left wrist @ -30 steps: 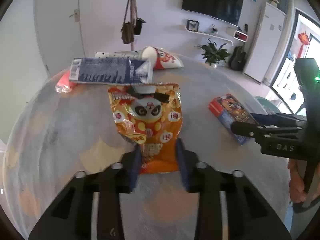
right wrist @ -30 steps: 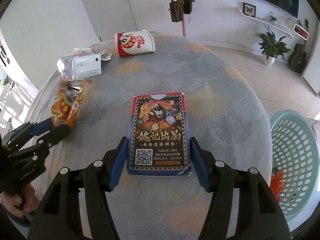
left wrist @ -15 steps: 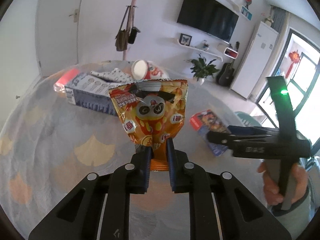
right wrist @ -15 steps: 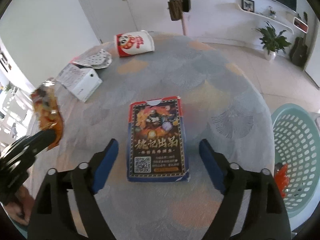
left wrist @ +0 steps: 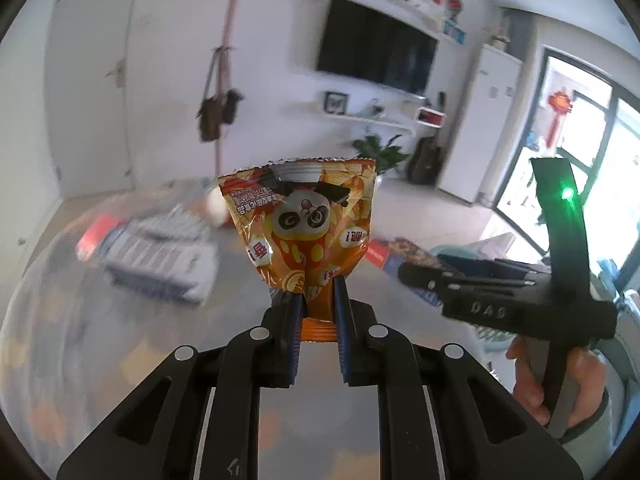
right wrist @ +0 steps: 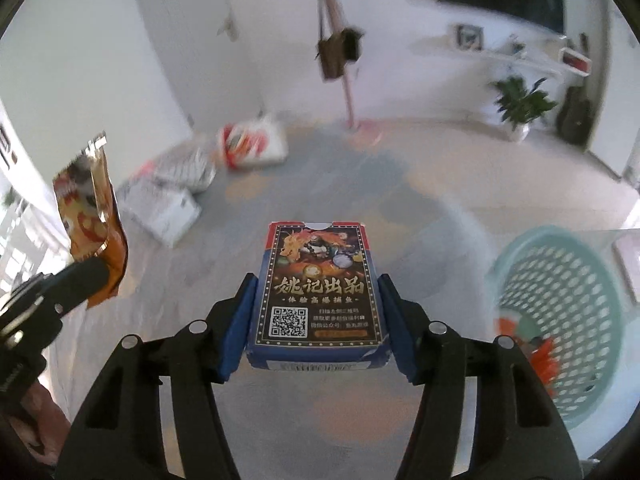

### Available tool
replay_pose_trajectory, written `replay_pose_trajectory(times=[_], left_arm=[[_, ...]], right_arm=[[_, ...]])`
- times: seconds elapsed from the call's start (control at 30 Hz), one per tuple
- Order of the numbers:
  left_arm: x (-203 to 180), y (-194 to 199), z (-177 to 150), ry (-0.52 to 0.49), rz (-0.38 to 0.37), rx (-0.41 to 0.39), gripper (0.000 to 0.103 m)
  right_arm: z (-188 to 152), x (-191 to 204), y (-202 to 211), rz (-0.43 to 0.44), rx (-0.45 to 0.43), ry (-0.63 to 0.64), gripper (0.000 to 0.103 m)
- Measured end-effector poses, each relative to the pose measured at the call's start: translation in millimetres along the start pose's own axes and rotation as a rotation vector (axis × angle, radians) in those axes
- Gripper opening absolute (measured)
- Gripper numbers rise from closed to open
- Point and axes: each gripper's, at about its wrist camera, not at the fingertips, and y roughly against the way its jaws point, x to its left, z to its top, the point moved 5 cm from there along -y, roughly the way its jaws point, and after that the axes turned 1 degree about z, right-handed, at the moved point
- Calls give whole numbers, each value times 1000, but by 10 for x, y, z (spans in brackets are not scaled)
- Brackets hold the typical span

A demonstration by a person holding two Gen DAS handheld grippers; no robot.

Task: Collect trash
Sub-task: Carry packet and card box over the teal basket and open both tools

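Observation:
My left gripper point(left wrist: 318, 300) is shut on the bottom edge of an orange panda snack bag point(left wrist: 304, 224) and holds it upright above the round table point(left wrist: 80, 340). The bag also shows at the left of the right wrist view point(right wrist: 90, 216). My right gripper point(right wrist: 318, 312) is shut on a dark blue card box point(right wrist: 318, 292) and holds it lifted above the table. A teal mesh basket point(right wrist: 560, 312) stands on the floor to the right, with orange trash inside.
On the far side of the table lie a white and blue carton point(left wrist: 156, 252), a crumpled patterned wrapper point(right wrist: 188, 172) and a tipped panda paper cup point(right wrist: 252, 146). A coat stand with bags point(right wrist: 340, 52) stands behind the table.
My left gripper has lifted the snack bag higher off the table. My right gripper has closed on the card box and raised it from the table.

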Motion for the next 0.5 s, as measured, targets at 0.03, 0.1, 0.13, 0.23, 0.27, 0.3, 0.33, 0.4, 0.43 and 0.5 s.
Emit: replay_pose_trajectory(times=[0.03, 0.1, 0.13, 0.23, 0.27, 0.3, 0.33, 0.4, 0.43, 0.5], left_arm=[[-80, -8, 46, -12, -11, -8, 13], [-258, -60, 163, -16, -49, -24, 13], [-326, -98, 202, -14, -70, -25, 13], [-650, -260, 320, -48, -120, -27, 13], [-738, -313, 337, -62, -131, -26, 13], [-885, -390, 359, -83, -147, -21, 13], [-1004, -458, 372, -97, -165, -15, 13], [-1200, -587, 375, -117, -197, 1, 13], [-1297, -663, 389, -126, -211, 10, 13], [-1495, -811, 377, -146, -239, 27, 13]], right_arm=[[40, -67, 77, -6, -18, -11, 56], [115, -233, 245, -31, -57, -30, 56], [146, -358, 349, -65, -81, -39, 56], [151, -641, 504, -103, -106, -75, 56], [135, -784, 559, -120, -114, -100, 56], [105, -897, 614, -133, -120, -120, 56], [96, -994, 653, -142, -124, -135, 56], [58, -1214, 735, -166, -132, -175, 56], [31, -1336, 787, -181, -138, -195, 56], [-19, -1530, 859, -206, -148, -227, 56]])
